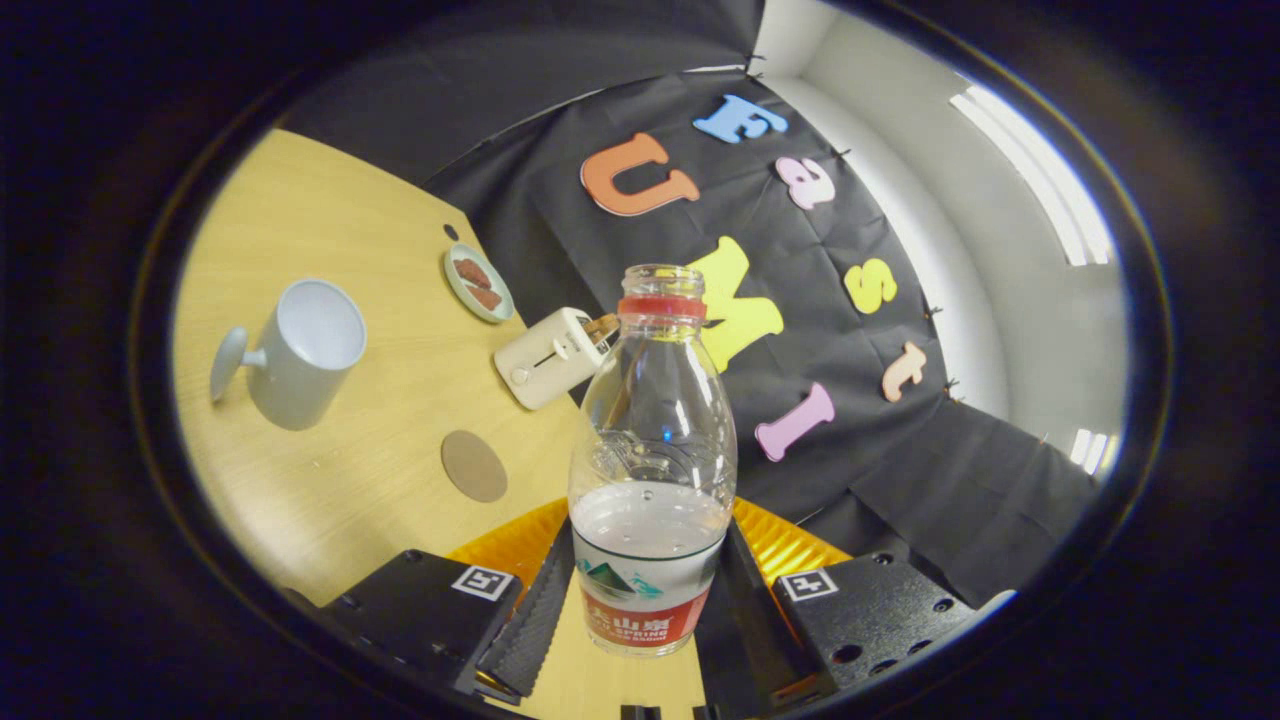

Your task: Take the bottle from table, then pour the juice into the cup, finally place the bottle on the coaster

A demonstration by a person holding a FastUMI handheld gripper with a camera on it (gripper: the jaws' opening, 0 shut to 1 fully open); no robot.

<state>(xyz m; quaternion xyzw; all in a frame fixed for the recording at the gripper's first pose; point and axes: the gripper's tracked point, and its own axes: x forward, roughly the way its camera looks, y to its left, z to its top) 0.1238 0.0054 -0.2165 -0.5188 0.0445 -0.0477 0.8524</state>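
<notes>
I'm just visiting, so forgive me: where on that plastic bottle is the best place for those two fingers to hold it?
Low on the body, at the label band, as the gripper holds it now: one finger on each side, both pressing in. The bottle is straight-walled there, while it narrows towards the red neck ring. The liquid also sits low, so a low grip should keep it steady when tipped towards the cup.

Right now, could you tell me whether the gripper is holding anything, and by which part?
Yes: the gripper holds the bottle. Both fingers press on its lower body, at the label, one on each side. The neck and open mouth are free.
</notes>
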